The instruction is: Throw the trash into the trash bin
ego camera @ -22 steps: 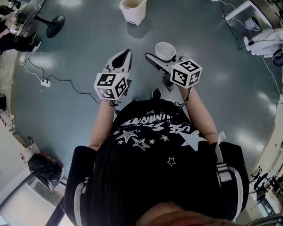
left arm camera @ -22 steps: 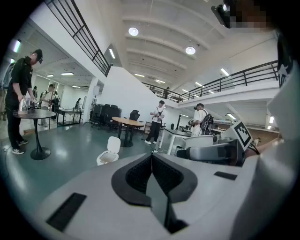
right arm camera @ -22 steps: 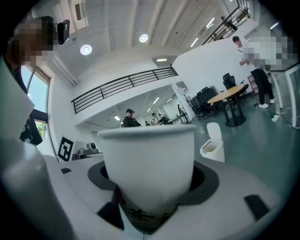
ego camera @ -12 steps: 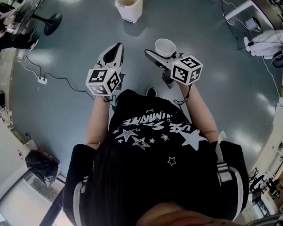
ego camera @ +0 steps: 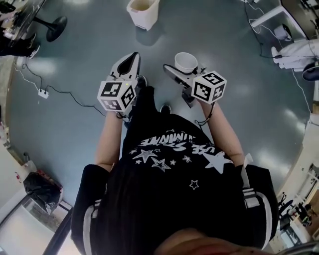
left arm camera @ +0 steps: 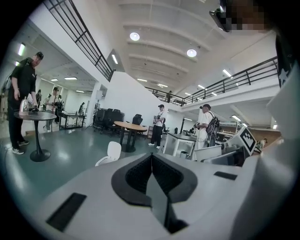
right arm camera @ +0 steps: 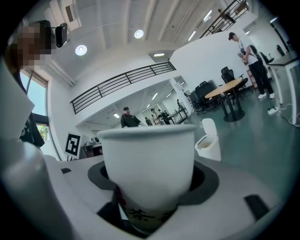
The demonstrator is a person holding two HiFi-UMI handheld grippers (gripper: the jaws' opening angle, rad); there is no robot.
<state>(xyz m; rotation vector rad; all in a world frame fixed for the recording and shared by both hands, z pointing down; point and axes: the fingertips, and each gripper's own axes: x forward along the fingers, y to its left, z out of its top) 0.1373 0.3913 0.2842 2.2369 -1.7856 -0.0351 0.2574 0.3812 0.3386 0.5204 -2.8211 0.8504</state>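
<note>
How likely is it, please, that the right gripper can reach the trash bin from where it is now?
Probably not yet. The right gripper, shut on the paper cup, is apart from the trash bin, with floor between them; nothing blocks the way forward.

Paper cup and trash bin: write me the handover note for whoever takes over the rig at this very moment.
Grippers: the right gripper has its jaws closed on the white paper cup, held upright. The left gripper has its jaws together with nothing between them.
Things: the trash bin stands ahead of both grippers, lid up, well apart from the paper cup.
Done: paper cup picked up.
Left: carry it to the trash bin and open the right jaws over it.
</note>
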